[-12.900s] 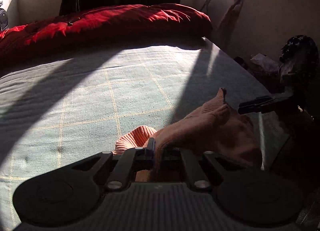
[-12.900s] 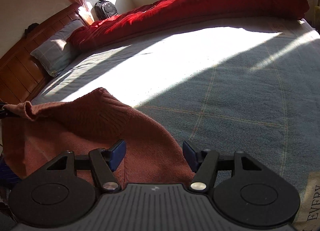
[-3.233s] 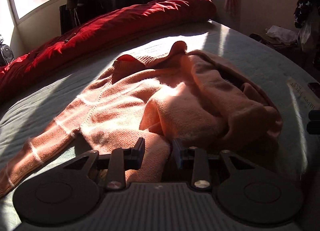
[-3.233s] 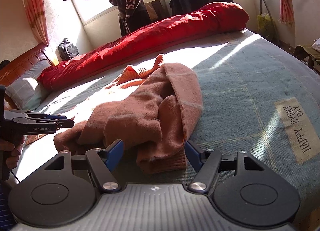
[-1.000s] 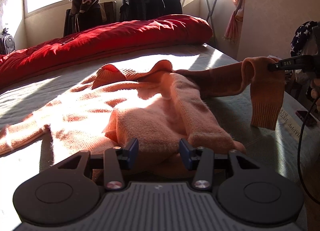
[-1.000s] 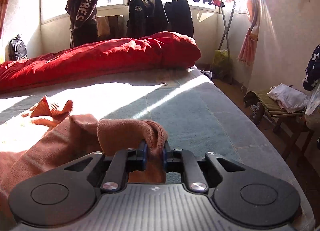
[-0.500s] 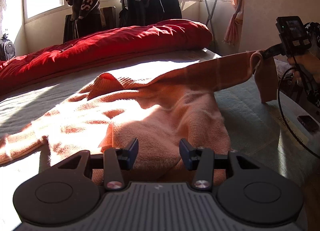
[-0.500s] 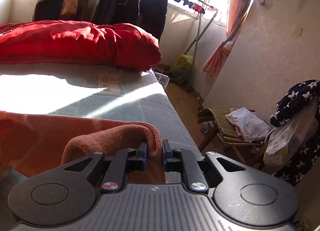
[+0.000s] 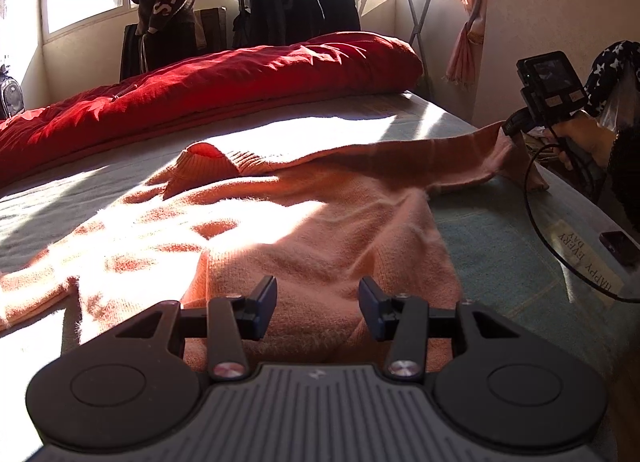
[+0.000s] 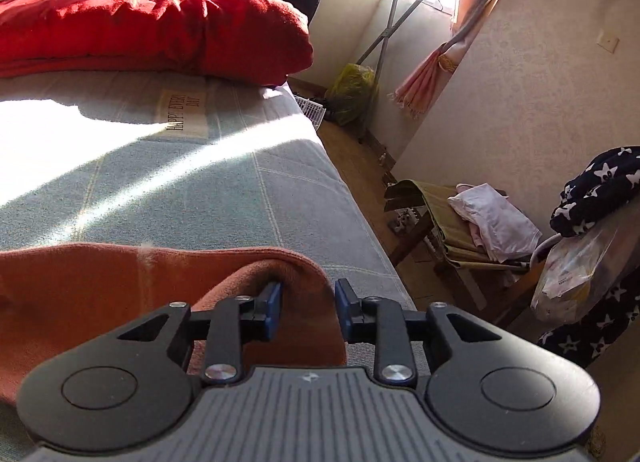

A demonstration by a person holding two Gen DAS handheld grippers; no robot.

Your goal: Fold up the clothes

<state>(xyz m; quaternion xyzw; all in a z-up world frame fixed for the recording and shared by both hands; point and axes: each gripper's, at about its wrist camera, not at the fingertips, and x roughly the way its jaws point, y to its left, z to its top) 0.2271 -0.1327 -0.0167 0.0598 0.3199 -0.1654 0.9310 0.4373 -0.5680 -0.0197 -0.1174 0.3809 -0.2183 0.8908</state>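
A big bed (image 9: 500,262) with a pale blue checked cover fills most of both views, and sun falls across it in bright bands. A long red quilt (image 9: 224,82) lies rolled up along the far side of the bed. On the cover, in the middle, lies an orange sweater (image 9: 304,230), spread out with its collar toward the quilt. One sleeve (image 9: 420,154) is stretched out to the right, to the edge of the bed. Dark clothes hang on a rack (image 9: 296,10) by the windows behind the quilt. Beside the bed, on the wooden floor, a low stool (image 10: 460,230) holds a pile of pale pink clothes. A printed patch (image 9: 588,262) on the cover reads "HAPPY EVERY DAY". The left gripper (image 9: 318,308) hangs just over the near part of the sweater, and its jaws stand apart with nothing squeezed between them. The right gripper (image 10: 308,312) is at the end of the stretched sleeve. Its jaws have just been opening, and the folded sleeve cuff (image 10: 304,294) sits loose in the gap. It may touch one pad, but the pads no longer pinch it. In the left view, a hand (image 9: 580,138) holds the right gripper at the bed's edge.
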